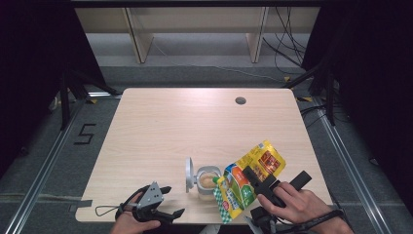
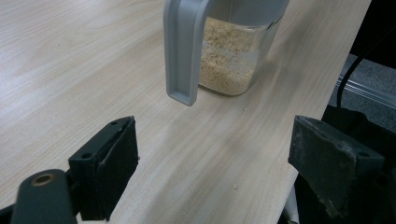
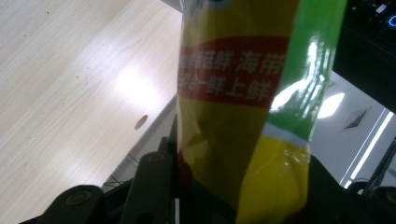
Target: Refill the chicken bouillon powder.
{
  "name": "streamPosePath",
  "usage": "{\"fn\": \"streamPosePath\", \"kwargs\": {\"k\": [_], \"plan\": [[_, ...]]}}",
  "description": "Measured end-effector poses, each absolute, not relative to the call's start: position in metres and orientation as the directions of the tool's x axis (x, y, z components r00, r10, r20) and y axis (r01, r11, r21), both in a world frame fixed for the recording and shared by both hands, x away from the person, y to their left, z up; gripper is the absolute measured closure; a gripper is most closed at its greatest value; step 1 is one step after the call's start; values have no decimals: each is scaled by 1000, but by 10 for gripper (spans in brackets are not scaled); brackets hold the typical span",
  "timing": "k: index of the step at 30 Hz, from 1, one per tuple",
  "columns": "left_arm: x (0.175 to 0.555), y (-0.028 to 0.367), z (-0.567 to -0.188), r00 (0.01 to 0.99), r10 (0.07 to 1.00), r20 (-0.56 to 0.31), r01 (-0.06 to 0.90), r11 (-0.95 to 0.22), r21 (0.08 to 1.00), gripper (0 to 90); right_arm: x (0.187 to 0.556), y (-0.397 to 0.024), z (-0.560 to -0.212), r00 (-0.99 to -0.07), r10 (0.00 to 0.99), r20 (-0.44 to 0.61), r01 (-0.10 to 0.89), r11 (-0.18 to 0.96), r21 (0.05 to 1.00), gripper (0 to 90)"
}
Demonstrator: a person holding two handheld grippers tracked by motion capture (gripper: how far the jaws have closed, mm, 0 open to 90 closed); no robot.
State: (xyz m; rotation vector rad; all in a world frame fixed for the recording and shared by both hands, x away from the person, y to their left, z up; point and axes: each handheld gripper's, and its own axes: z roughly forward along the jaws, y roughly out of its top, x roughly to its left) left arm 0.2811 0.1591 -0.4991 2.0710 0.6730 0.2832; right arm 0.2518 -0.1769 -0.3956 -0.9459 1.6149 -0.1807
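Wood table (image 1: pixel 160 131) w/ grommet hole (image 1: pixel 240 101); right gripper (image 1: pixel 265 187) clamps yellow pouch (image 1: pixel 248 178) over open-lidded jar (image 1: pixel 208 183); left gripper (image 1: pixel 165 201) released, nr front edge.

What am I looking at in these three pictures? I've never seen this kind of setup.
A person at a wooden table holds a hand-operated two-jaw gripper in each hand. One picture looks down from above; the other two come from cameras riding on the grippers. The left gripper rests near the table's front edge, jaws open and empty. The right gripper clamps a yellow-green pouch, tilted with its lower end at a clear container. The container's grey lid is flipped open, and it holds pale granules.
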Motion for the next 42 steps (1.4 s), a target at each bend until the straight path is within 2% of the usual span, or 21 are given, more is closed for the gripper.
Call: {"fn": "streamPosePath", "kwargs": {"k": [42], "plan": [[280, 158, -500, 816, 573, -79, 375, -420, 827, 152, 251, -179, -397, 10, -640, -769, -475, 673, -567, 676]]}}
